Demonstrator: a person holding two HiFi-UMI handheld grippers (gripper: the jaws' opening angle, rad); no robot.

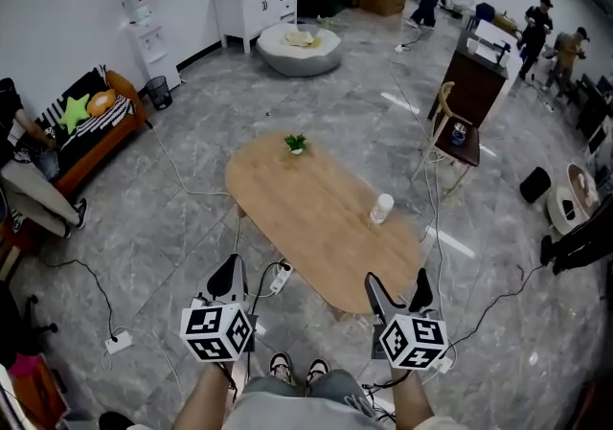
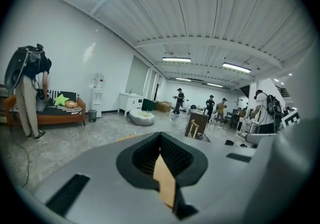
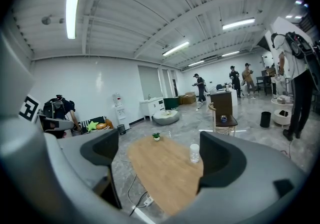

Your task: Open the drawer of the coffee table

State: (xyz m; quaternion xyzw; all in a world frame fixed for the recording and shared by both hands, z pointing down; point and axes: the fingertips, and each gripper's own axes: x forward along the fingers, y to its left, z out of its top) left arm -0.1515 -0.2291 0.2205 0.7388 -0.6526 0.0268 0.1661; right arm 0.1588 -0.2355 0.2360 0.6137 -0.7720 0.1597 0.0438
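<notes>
The oval wooden coffee table stands on the grey floor just ahead of me, with a small potted plant at its far end and a white cup near its right edge. No drawer shows in any view. My left gripper hangs off the table's near left end, jaws together on nothing; in the left gripper view only a sliver of wood shows past the pads. My right gripper is open over the table's near right edge. The right gripper view frames the tabletop and cup.
A white power strip and cables lie on the floor under the table's near left end. A wooden chair stands to the right, an orange sofa at left and a round pouf at the back. People stand at the far right.
</notes>
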